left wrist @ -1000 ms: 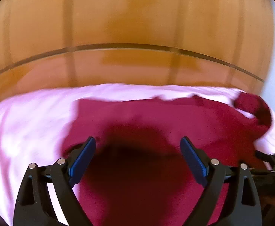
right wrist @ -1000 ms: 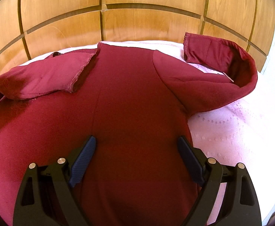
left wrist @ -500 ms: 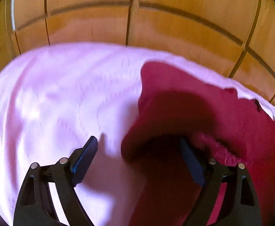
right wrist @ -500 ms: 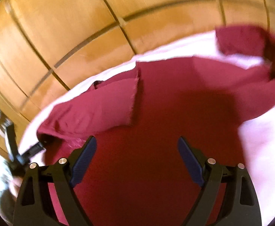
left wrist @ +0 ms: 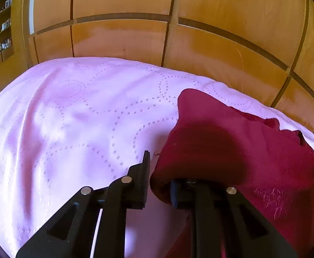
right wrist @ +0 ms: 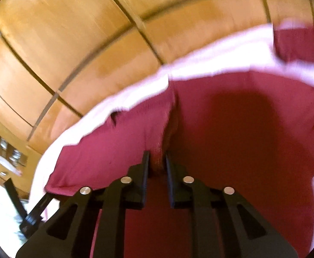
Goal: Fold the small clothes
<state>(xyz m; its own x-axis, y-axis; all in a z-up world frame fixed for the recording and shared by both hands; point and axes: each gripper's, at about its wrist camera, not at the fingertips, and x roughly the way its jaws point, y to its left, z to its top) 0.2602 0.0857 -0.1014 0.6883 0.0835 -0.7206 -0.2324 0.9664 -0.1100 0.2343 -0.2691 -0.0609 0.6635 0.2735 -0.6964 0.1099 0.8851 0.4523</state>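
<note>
A dark red small garment (left wrist: 238,150) lies on a pink bedspread (left wrist: 71,118). In the left wrist view my left gripper (left wrist: 159,180) is shut on the garment's left edge, the cloth bunched between the jaws and draped over the right finger. In the right wrist view the garment (right wrist: 242,139) fills the lower frame, a folded sleeve (right wrist: 114,148) to the left. My right gripper (right wrist: 157,163) is shut on a raised fold of the red cloth at the sleeve's inner edge.
A wooden panelled wall (left wrist: 178,32) stands behind the bed. Shelves with small items (left wrist: 2,32) sit at far left. The left gripper (right wrist: 30,217) shows at the lower left of the right wrist view. Bare pink bedspread stretches left of the garment.
Both grippers have closed from wide open onto the red garment. The left one swung to the garment's left edge; the right one moved toward the left sleeve.
</note>
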